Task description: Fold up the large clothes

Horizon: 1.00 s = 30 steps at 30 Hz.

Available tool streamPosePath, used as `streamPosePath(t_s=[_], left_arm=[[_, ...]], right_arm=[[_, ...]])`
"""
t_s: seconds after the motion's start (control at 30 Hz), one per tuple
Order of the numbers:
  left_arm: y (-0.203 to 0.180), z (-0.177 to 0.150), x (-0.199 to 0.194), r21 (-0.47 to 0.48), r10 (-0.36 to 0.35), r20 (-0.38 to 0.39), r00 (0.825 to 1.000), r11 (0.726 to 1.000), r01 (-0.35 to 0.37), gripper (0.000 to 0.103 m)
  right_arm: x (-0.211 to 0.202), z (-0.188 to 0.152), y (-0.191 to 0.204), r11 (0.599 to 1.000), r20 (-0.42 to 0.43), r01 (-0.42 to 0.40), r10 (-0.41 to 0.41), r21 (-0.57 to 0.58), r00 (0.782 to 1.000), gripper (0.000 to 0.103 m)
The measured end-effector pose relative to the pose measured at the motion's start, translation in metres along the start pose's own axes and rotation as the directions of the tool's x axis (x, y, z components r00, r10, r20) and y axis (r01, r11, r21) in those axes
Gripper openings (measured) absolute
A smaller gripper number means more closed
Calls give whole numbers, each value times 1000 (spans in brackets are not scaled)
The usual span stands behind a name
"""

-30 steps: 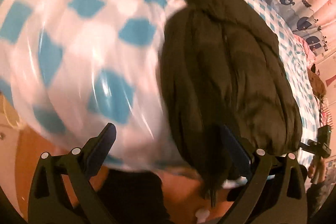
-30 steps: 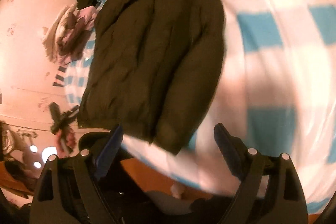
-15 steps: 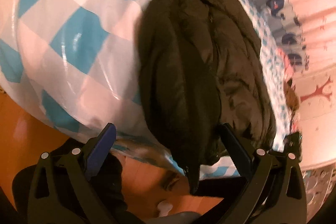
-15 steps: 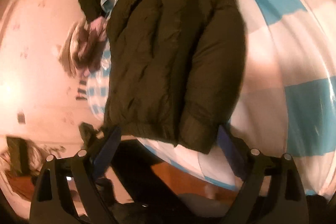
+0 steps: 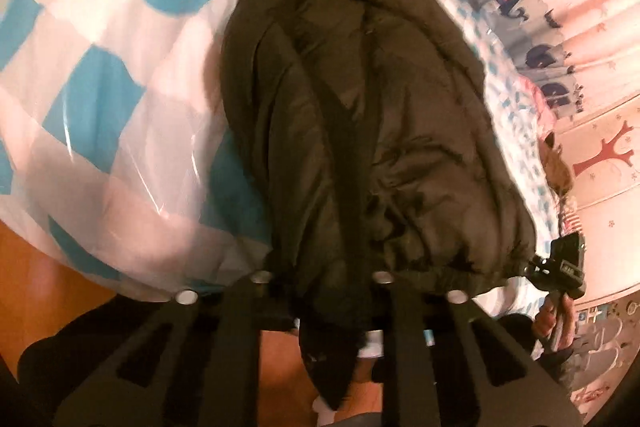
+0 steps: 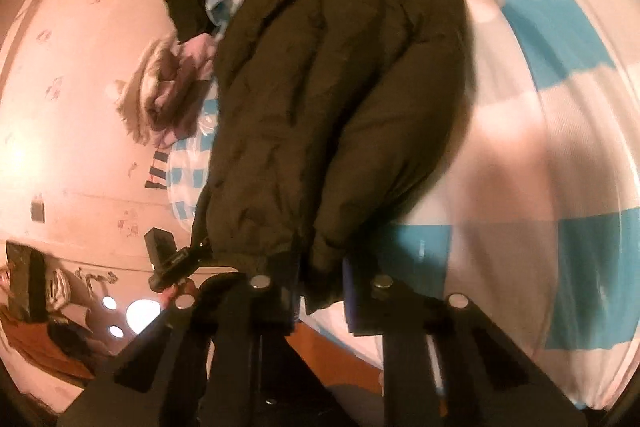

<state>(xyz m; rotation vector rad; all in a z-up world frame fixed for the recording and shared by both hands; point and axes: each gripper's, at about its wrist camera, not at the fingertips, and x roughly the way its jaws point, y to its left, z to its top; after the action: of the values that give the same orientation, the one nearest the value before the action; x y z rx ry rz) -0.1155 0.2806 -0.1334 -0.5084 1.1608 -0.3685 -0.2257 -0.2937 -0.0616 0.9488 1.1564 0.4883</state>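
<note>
The jacket (image 5: pixel 360 131), dark and puffy, is lying lengthwise on the checked bed (image 5: pixel 100 99), its collar end toward 12 o'clock and its hem hanging just over the near edge at 6 o'clock.

At the left, the left gripper (image 5: pixel 324 291) is closing on the hem's left corner; dark fabric is bunching between the narrowing jaws, and a pointed flap is drooping below them over the floor (image 5: pixel 40 287).

At the right, the right gripper (image 6: pixel 320 283) is closing on the cuff of the folded-in sleeve (image 6: pixel 384 147) by the hem's right corner, with fabric between its jaws.

The jacket is looking soft and bulky, light for its bulk, with a smooth shell that is likely slippery. The padding is probably going to spring back, so folds are likely needing pressing down. The elastic hem band and cuff are seeming the surest places to hold, since they are the firmest edges; thin shell alone is likely to slide out.
</note>
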Motion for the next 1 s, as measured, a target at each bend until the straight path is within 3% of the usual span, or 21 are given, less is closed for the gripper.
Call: streamPosePath(t_s=[0.13, 0.2, 0.3, 0.33, 0.4, 0.47, 0.6, 0.7, 0.87, 0.93, 0.97, 1.0], left_arm=[[-6, -4, -51, 5, -99, 79, 992, 995, 98, 6], [-8, -10, -78, 23, -108, 111, 988, 994, 106, 6], [4, -17, -80, 34, -79, 54, 995, 996, 77, 8], [13, -19, -71, 18, -48, 15, 999, 999, 47, 8], [30, -21, -53, -19, -35, -37, 999, 999, 34, 10], [41, -24, -40, -68, -45, -49, 998, 997, 42, 13], [43, -25, -28, -87, -53, -59, 997, 995, 48, 36], [45, -20, -20, -88, -48, -61, 997, 995, 43, 48], [48, -18, 0, -101, -11, -86, 996, 995, 2, 59], [50, -19, 7, -115, 3, -99, 995, 993, -14, 60], [49, -19, 8, -109, -3, -99, 995, 994, -7, 59], [49, -19, 6, -102, -11, -88, 996, 995, 2, 38]], right_arm=[[-35, -16, 19, 995, 67, -79, 83, -53, 994, 14], [-54, -30, 29, 992, 77, -92, 99, -90, 992, 14], [-60, -49, 28, 992, 8, -64, 65, -109, 998, 17], [-56, -52, 25, 994, -8, -28, 27, -101, 1000, 23], [-43, -55, 12, 997, -59, 42, -46, -59, 997, 65], [-40, -54, 3, 999, -51, 46, -47, -5, 998, 74], [-37, -49, -7, 994, -43, 95, -93, 53, 995, 82], [-27, -44, -18, 992, -73, 70, -62, 109, 995, 83], [5, -44, -21, 992, -116, 2, 13, 127, 993, 81], [9, -44, -13, 995, -112, -27, 37, 92, 993, 51], [11, -44, -11, 997, -109, -21, 29, 74, 994, 31], [10, -44, -9, 998, -95, -24, 29, 57, 995, 24]])
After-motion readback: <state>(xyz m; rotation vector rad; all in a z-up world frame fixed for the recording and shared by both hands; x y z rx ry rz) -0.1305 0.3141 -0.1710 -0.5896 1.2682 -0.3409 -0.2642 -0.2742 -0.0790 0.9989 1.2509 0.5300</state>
